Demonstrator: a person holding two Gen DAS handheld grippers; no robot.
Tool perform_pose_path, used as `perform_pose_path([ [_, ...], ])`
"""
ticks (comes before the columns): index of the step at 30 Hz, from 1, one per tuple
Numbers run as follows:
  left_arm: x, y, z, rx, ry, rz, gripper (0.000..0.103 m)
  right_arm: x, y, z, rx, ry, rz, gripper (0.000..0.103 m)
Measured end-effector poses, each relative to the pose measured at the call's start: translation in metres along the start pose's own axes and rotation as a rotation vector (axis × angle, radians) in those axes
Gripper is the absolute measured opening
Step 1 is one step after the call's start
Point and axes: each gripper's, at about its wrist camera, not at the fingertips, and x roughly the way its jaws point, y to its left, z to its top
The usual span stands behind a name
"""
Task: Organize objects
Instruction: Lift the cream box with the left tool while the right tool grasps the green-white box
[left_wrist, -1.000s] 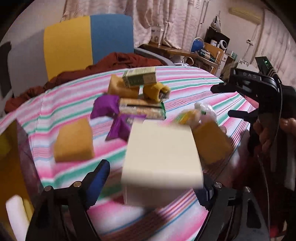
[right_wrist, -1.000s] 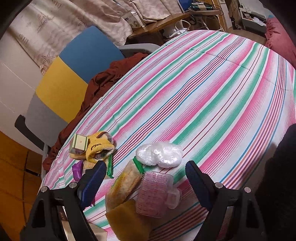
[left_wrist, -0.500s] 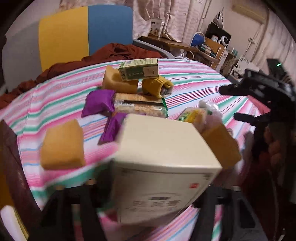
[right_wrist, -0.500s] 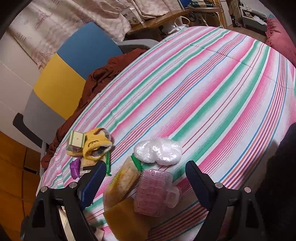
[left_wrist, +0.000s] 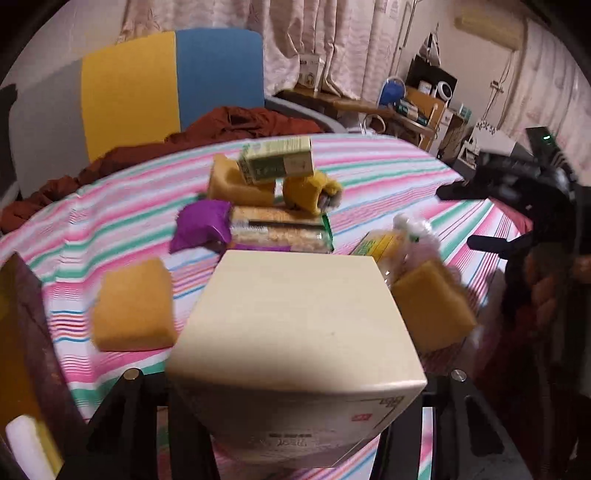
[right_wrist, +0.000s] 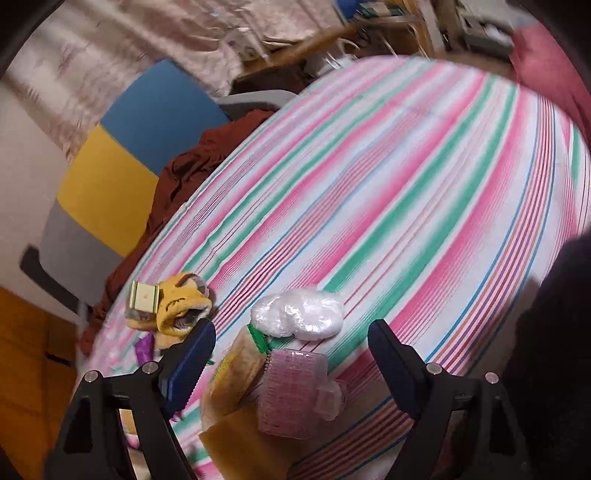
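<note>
While your left gripper (left_wrist: 295, 406), jaws just closed, clamps the box (left_wrist: 295, 332) by its sides above the cloth (left_wrist: 110, 221), treat it as light, stiff card: grip low, gently. Your right gripper (right_wrist: 291, 354) hangs open over the pink case (right_wrist: 295, 391).

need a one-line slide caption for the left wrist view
Left gripper, jaws just closed, clamps a cream box above the striped tablecloth, sponges and snack packs scattered behind.

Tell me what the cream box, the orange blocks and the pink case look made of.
Cream box: likely matte cardboard, with sharp folded edges and printing. Orange blocks: probably sponge or foam, with soft rounded corners and a dull surface. Pink case: translucent ribbed plastic, seemingly.
</note>
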Motion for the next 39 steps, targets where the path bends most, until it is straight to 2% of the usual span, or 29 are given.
perform_pose_path([
  [5, -0.031, 0.014, -0.011, -0.061, -0.013, -0.045, 0.052, 0.007, 0.056, -0.002, -0.275, 0.031, 0.045, 0.083],
  [9, -0.048, 0.022, -0.022, -0.096, -0.01, -0.059, 0.052, 0.005, 0.126, -0.002, -0.631, -0.013, 0.048, 0.083],
  [10, -0.052, 0.024, -0.025, -0.101, -0.011, -0.06, 0.052, 0.006, 0.138, -0.004, -0.687, -0.017, 0.044, 0.083],
  [13, -0.06, 0.03, -0.03, -0.115, -0.019, -0.061, 0.052, 0.016, 0.179, -0.005, -0.886, 0.012, 0.032, 0.083],
  [17, -0.071, 0.036, -0.034, -0.135, -0.034, -0.063, 0.052, 0.051, 0.216, -0.016, -1.091, 0.104, -0.045, 0.08],
  [20, -0.079, 0.041, -0.035, -0.146, -0.049, -0.06, 0.052, 0.075, 0.229, -0.027, -1.209, 0.138, -0.144, 0.079],
  [22, -0.085, 0.045, -0.035, -0.155, -0.06, -0.055, 0.052, 0.087, 0.233, -0.031, -1.251, 0.157, -0.186, 0.07],
  [24, -0.09, 0.047, -0.037, -0.162, -0.067, -0.053, 0.052, 0.093, 0.233, -0.034, -1.273, 0.164, -0.215, 0.044],
  [27, -0.095, 0.049, -0.038, -0.169, -0.072, -0.049, 0.052, 0.092, 0.229, -0.042, -1.294, 0.159, -0.221, 0.031],
  [31, -0.101, 0.051, -0.039, -0.195, -0.065, -0.061, 0.052, 0.08, 0.224, -0.05, -1.263, 0.119, -0.217, 0.03],
  [36, -0.119, 0.056, -0.04, -0.223, -0.084, -0.048, 0.052, 0.053, 0.224, -0.058, -1.169, 0.053, -0.124, 0.03],
  [39, -0.136, 0.066, -0.043, -0.248, -0.118, -0.007, 0.052, 0.037, 0.228, -0.07, -1.135, 0.028, -0.063, 0.03],
])
